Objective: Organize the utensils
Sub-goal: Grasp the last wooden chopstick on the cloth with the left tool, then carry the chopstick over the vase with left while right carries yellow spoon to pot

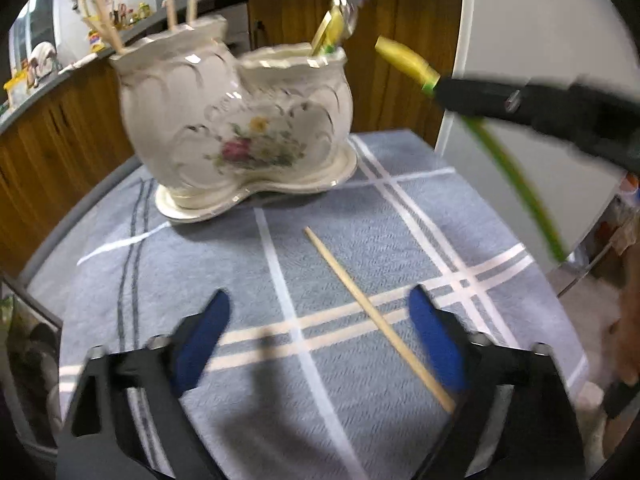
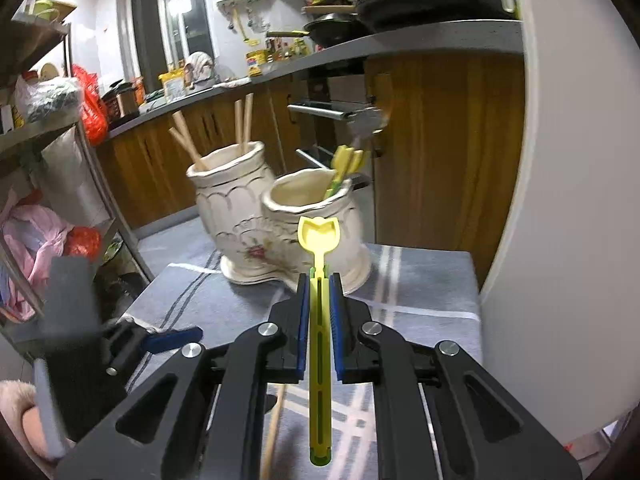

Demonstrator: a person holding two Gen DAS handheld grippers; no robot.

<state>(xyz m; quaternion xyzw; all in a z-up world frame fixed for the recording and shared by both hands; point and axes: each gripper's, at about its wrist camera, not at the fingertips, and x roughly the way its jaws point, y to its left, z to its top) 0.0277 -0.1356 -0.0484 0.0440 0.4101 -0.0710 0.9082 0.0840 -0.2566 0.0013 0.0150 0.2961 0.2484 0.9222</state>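
A white floral double-pot ceramic holder (image 1: pixel 236 128) stands at the back of the table; it also shows in the right wrist view (image 2: pixel 280 220). Its taller pot holds wooden chopsticks (image 2: pixel 244 124); the lower pot holds yellow-green utensils (image 2: pixel 346 162). My right gripper (image 2: pixel 319 280) is shut on a yellow-green plastic spoon (image 2: pixel 319 236), held in the air in front of the lower pot; it shows in the left wrist view (image 1: pixel 440 88). My left gripper (image 1: pixel 320 320) is open low over the cloth, with a single wooden chopstick (image 1: pixel 372 312) lying between its fingers.
A blue-grey checked cloth (image 1: pixel 360 208) covers the small table. Wooden cabinets (image 2: pixel 440 140) and a grey counter stand behind. A white fridge side (image 1: pixel 540 40) rises at the right. A metal shelf rack with bags (image 2: pixel 60 140) stands at the left.
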